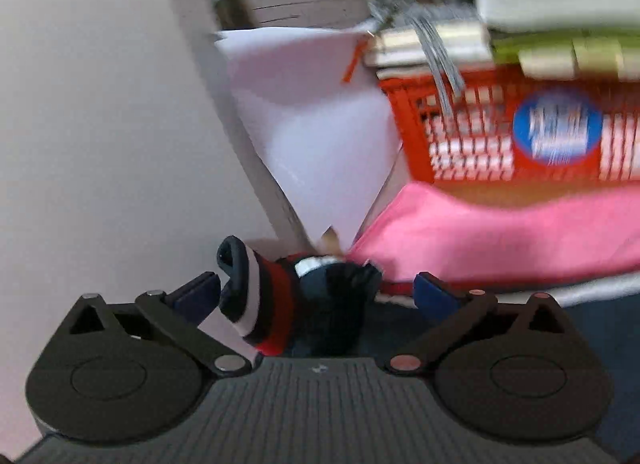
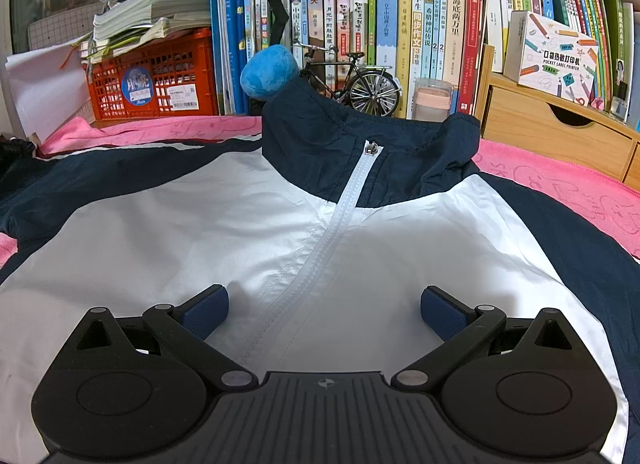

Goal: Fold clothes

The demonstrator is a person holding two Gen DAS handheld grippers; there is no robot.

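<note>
A navy and white zip jacket (image 2: 200,223) lies flat, front up, on a pink towel (image 2: 560,183), with its navy collar (image 2: 360,131) toward the bookshelf. My right gripper (image 2: 325,296) hovers open over the white chest, and the white zipper (image 2: 320,248) runs between its fingers untouched. In the blurred left wrist view, the sleeve's striped cuff (image 1: 260,296), navy, white and red, sits bunched between the wide-open fingers of my left gripper (image 1: 318,282). The cuff lies close to the left pad (image 1: 200,294) and clear of the right pad (image 1: 434,298).
A red plastic crate (image 2: 152,79) stacked with papers stands at the back left, beside leaning white sheets (image 1: 312,123) and a pale wall (image 1: 100,143). Behind the collar are books, a model bicycle (image 2: 360,83), a blue plush ball (image 2: 268,71) and wooden drawers (image 2: 560,131).
</note>
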